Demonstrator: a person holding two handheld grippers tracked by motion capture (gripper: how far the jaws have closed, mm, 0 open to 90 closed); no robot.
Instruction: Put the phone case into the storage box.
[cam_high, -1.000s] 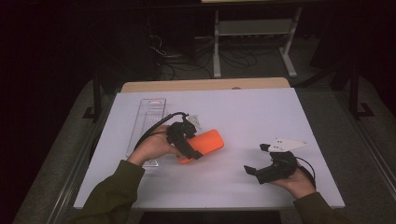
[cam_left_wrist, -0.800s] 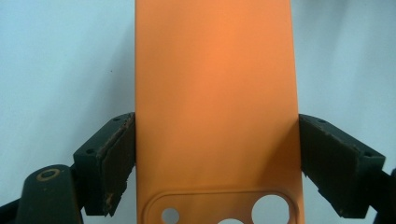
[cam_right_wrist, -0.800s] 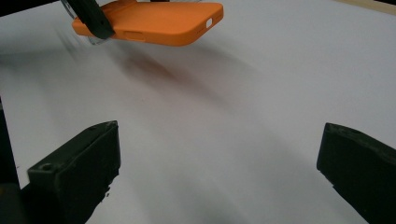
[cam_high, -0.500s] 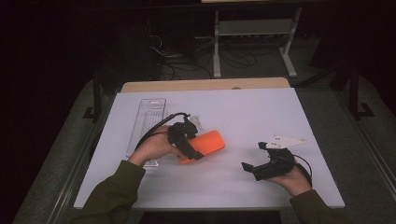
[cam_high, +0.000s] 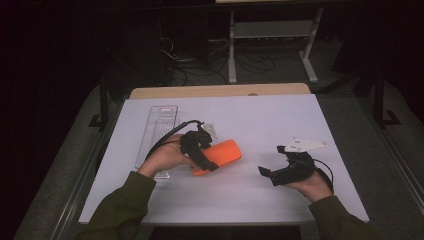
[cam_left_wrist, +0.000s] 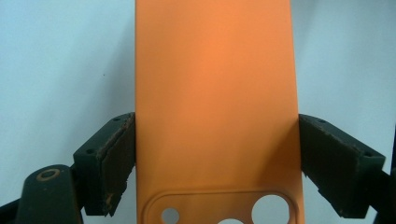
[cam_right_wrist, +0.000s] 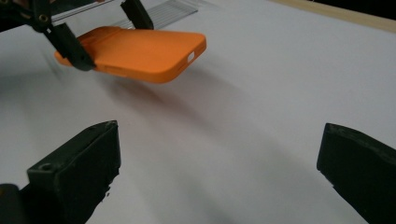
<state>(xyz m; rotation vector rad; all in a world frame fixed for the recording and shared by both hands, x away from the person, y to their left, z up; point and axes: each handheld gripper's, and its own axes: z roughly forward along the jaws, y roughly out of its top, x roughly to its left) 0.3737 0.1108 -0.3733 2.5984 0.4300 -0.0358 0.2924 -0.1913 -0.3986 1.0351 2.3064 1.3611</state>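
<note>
Both left gripper (cam_left_wrist: 215, 163) jaws clamp the orange phone case (cam_left_wrist: 215, 93) sides.

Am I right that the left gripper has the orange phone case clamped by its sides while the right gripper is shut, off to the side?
Not quite: the right gripper is open, its jaws standing wide apart with nothing between them, as the right gripper view shows. The left gripper does clamp the orange phone case by its sides.

Count: one orange soft-cornered phone case (cam_high: 220, 155). One clear ribbed plastic tray (cam_high: 156, 132). Two black two-jaw grippers: left gripper (cam_high: 201, 158), right gripper (cam_high: 272, 163). One white flat surface (cam_high: 260, 120). Two hands, one per gripper.
</note>
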